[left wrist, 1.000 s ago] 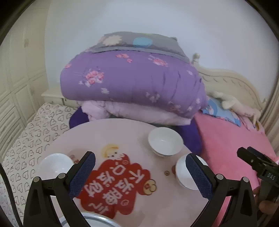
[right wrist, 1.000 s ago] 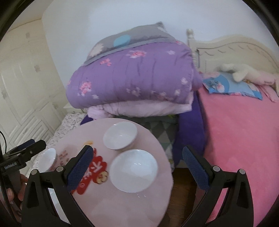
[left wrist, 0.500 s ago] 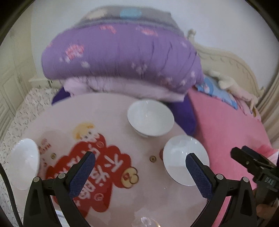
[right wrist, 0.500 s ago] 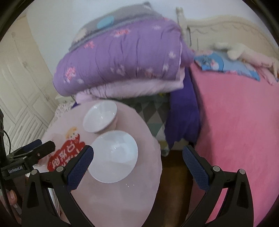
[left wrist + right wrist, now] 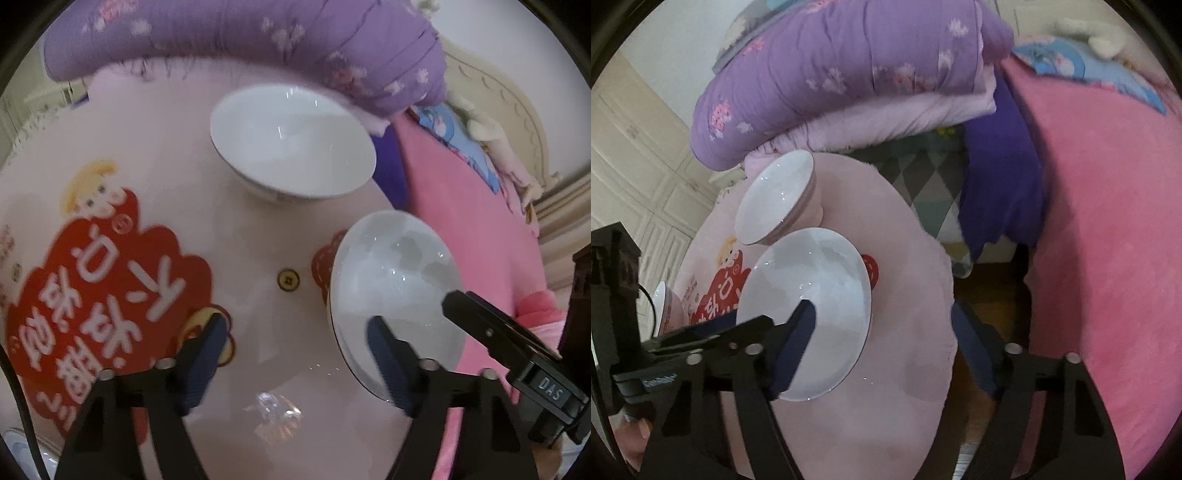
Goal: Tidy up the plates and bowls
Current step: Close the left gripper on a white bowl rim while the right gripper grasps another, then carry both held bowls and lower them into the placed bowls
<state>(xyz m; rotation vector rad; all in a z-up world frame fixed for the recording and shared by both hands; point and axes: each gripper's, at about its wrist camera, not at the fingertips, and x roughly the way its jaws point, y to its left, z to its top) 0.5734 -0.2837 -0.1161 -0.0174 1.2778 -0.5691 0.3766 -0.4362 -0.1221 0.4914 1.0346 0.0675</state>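
Progress: we judge the sorting barely begun; nothing is stacked, and each dish sits alone on the counter [image 5: 258, 229].
Plate: the white plate [image 5: 395, 291] lies at the counter's right edge, nearest the bed [image 5: 1108, 221].
Deep bowl: a white bowl [image 5: 291, 144] stands just beyond the plate, close to it, upright and unfilled.
Small bowl: a 2nd bowl [image 5: 666, 304] sits well apart on the counter's far left side, seen only from the right wrist.
Left gripper: our left gripper [image 5: 295, 354] hovers low with fingers spread, its right finger in front of the plate's near rim; contact we cannot tell.
Right gripper: our right gripper [image 5: 882, 332] also holds its fingers wide apart, the left one over the plate, the right one past the counter's edge; nothing is pinched.
Remaining: by our reading, all 3 dishes are yet to be gathered, the plate likely 1st.
Surface: a round, glossy pink top with a red cartoon sticker [image 5: 99, 291] and small coin-like decals.
Room: a bedroom, with folded purple quilts [image 5: 849, 74] piled behind, pink bedspread, cream headboard [image 5: 517, 122] and panelled wardrobe doors [image 5: 639, 177].
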